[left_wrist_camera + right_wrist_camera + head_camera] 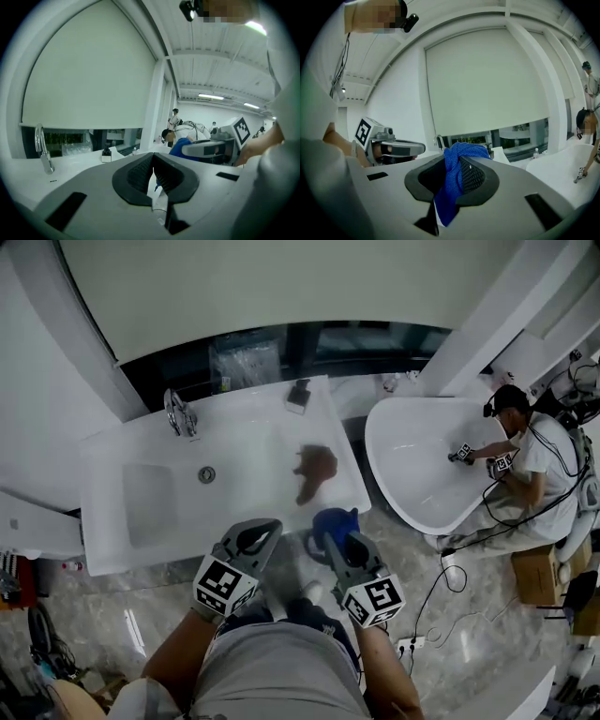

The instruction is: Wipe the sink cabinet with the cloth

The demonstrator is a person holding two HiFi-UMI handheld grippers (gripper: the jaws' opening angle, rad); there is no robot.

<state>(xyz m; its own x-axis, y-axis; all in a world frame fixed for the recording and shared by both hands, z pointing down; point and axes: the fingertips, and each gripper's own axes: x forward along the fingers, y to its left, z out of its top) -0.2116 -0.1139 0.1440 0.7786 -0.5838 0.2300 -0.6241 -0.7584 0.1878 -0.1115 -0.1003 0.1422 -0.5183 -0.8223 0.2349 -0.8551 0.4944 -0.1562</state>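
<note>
The white sink cabinet [112,526] lies below me, with a sunken basin, a drain [206,474] and a chrome faucet [178,413]. A brown smear [314,470] marks the flat top to the right of the basin. My right gripper [330,538] hovers at the cabinet's front right corner, shut on a bunched blue cloth [336,521]. In the right gripper view the cloth [457,164] bulges out between the jaws. My left gripper [267,526] is beside it at the front edge, its jaws closed together with nothing held [152,161].
A small dark dispenser [298,395] stands at the cabinet's back edge. A white bathtub [422,465] is to the right, where a person [530,460] works with two grippers. Cables and a power strip [409,645] lie on the marble floor, with a cardboard box [539,573] beyond.
</note>
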